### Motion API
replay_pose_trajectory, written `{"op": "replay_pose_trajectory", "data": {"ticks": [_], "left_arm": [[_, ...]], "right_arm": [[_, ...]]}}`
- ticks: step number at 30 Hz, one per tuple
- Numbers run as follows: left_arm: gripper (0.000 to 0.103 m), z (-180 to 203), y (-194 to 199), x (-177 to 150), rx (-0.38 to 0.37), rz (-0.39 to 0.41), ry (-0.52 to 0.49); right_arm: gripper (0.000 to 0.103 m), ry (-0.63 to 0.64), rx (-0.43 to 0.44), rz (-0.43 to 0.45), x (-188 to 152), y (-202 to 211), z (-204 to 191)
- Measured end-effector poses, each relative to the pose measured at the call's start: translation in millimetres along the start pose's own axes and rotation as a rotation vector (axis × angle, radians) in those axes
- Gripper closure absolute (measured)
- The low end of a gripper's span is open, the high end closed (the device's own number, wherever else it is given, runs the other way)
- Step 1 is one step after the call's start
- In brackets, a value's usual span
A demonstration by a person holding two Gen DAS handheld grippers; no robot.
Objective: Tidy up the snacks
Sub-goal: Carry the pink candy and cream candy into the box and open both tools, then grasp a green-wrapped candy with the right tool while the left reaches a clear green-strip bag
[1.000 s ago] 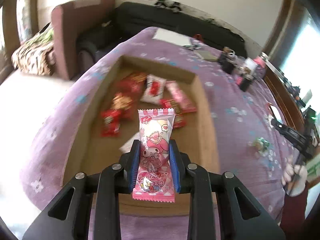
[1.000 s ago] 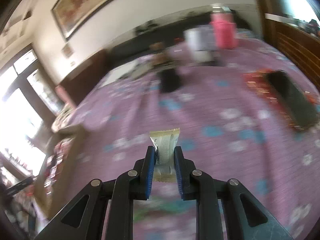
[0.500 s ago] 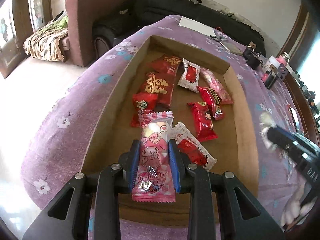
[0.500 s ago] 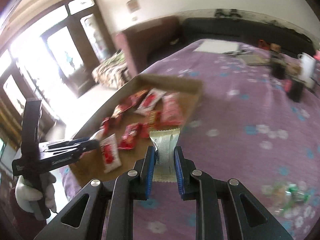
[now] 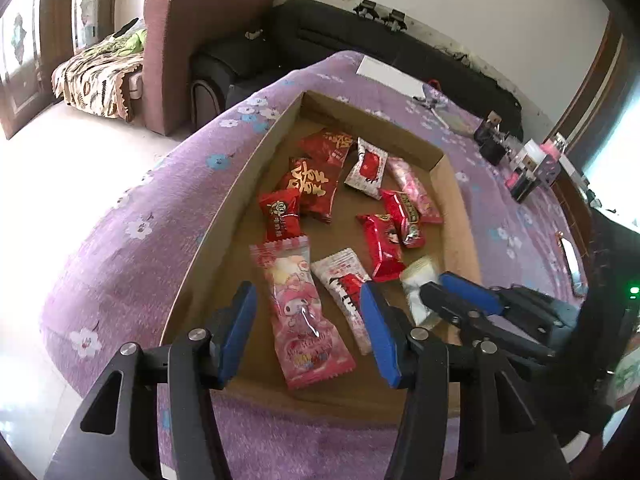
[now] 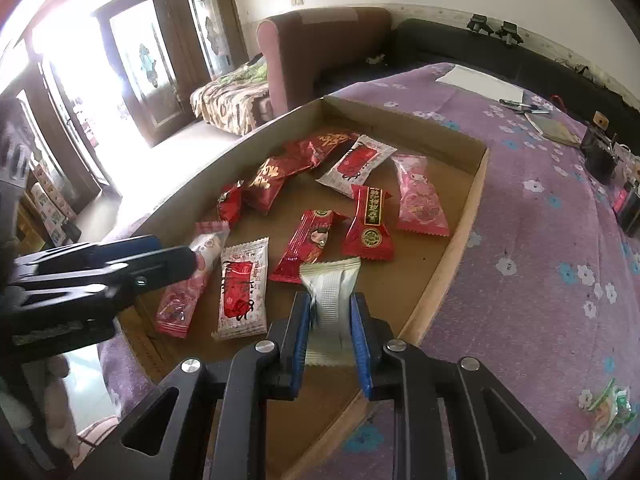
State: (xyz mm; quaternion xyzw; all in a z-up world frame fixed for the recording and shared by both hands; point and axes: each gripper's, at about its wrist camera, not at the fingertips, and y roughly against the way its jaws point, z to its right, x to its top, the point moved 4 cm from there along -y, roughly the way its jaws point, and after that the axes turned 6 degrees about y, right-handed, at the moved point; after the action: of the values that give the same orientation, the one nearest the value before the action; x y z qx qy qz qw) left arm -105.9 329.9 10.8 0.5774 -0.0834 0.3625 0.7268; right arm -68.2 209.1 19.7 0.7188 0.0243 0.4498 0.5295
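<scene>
Both tongs over cardboard tray (image 5: 454, 216), near end. Left gripper (image 5: 308, 328): wide open, holding nothing; pink Melody snack pack (image 5: 298, 312) lies flat on tray floor between its fingers, long axis near-far. Right gripper (image 6: 331, 326): clamped on white wafer pack (image 6: 330, 300), long axis along fingers, above tray's near-right corner w/ bare floor beneath. Green candy (image 6: 606, 402) remains on purple tablecloth (image 6: 540, 240), right of tray, nearer right gripper.

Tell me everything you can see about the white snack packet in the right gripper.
The white snack packet is a small pillow-shaped wrapper, glossy white with a ribbed seam down its middle and crimped ends. The right gripper pinches it at its sides between blue-padded fingers, upright, with its top end sticking out. It hangs over the near right part of the cardboard tray, above the red snacks.
</scene>
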Motion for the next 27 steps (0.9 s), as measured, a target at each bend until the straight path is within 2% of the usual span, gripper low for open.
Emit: {"op": "replay_pose_trajectory", "data": {"ticks": [6,11,13,15,18,23,27], "left_arm": [[0.050,5.1,11.3,-9.4,0.015,0.029,0.002],[0.050,15.5,17.3,-13.0,0.121,0.073,-0.051],[0.042,20.2,20.3,-14.3,0.157,0.087,-0.063],[0.037,24.1,23.5,-16.6,0.160,0.101,-0.073],[0.037,35.0,27.8,-20.6,0.153,0.109,-0.102],[0.037,56.1,31.5,-28.6,0.198,0.135,-0.180],[0.037,72.1,32.8,-34.3,0.202,0.138,-0.228]], "right_arm": [[0.066,-0.004,0.009,0.042,-0.4,13.0,-0.6],[0.055,0.002,-0.019,0.118,-2.6,43.7,4.1],[0.054,-0.014,-0.028,0.140,-5.3,54.5,11.6],[0.054,-0.045,-0.039,0.158,-10.1,64.8,24.5],[0.054,-0.097,-0.067,0.176,-20.7,78.6,49.3],[0.054,-0.205,-0.115,0.180,-42.7,96.0,100.2],[0.054,-0.314,-0.157,0.189,-67.0,112.2,146.4]]}}
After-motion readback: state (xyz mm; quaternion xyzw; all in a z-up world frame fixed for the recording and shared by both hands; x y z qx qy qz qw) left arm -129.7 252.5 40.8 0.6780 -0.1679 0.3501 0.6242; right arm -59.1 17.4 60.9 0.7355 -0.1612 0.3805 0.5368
